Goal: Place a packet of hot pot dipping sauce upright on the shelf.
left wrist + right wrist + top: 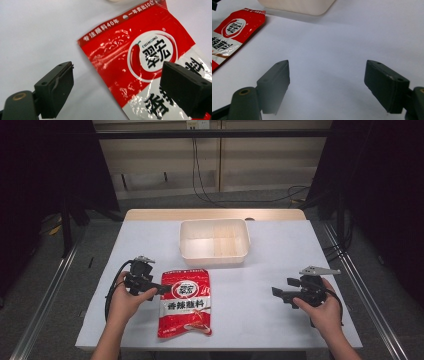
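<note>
Near edge of table: red seasoning packet (185,303) lies flat on the white table (260,320), left of centre, not yet lifted.

Left gripper (159,290) sits at the packet's upper left edge. Left gripper view: jaws wide apart, one over bare table, the other over the packet's printed face, so the packet's side edge lies between them. No grip yet.

Right gripper (279,295) is well apart from the packet, over bare table, jaws wide, holding nothing.

Farther back: white tub (215,257), empty as far as visible, just beyond the packet's top.

Judgement: early stage. Approach done; grasp, lift and probable transfer into tub remain.
</note>
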A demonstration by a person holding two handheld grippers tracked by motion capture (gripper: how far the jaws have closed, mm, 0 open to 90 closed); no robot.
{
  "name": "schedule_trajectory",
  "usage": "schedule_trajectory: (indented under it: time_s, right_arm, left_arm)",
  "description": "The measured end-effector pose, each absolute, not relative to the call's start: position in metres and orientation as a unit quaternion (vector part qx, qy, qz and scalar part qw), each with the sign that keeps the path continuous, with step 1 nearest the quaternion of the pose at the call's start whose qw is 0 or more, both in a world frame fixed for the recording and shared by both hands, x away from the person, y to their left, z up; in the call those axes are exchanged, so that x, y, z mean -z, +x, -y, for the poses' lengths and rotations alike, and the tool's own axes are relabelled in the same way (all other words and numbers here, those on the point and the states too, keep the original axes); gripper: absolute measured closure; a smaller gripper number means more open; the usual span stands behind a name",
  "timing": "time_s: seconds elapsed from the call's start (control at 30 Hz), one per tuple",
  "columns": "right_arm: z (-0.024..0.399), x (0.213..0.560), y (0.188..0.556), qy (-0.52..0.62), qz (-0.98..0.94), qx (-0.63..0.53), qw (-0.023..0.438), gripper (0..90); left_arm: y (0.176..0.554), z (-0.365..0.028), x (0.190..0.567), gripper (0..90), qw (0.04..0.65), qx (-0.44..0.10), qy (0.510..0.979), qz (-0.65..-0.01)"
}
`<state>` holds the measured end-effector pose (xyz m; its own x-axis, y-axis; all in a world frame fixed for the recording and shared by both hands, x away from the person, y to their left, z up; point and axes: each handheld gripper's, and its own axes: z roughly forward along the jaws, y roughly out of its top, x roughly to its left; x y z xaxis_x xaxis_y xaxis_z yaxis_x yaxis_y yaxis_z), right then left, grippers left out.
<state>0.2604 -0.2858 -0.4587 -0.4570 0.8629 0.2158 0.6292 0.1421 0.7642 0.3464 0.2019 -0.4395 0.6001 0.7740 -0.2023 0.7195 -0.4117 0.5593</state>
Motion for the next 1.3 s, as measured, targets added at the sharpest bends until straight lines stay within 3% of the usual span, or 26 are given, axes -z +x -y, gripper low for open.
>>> schedule_trajectory:
  time_s: [0.57, 1.3]
  right_arm:
    - [0.283, 0.458, 0.263, 0.475, -0.753, -0.434, 0.137, 18.5]
    - [0.288, 0.457, 0.250, 0.479, -0.752, -0.432, 0.135, 18.3]
  left_arm:
    - [0.403, -0.183, 0.440, 9.4, 0.283, -0.054, 0.874, -0.391]
    - [0.427, -0.147, 0.465, 10.8, 0.267, 0.015, 0.904, -0.333]
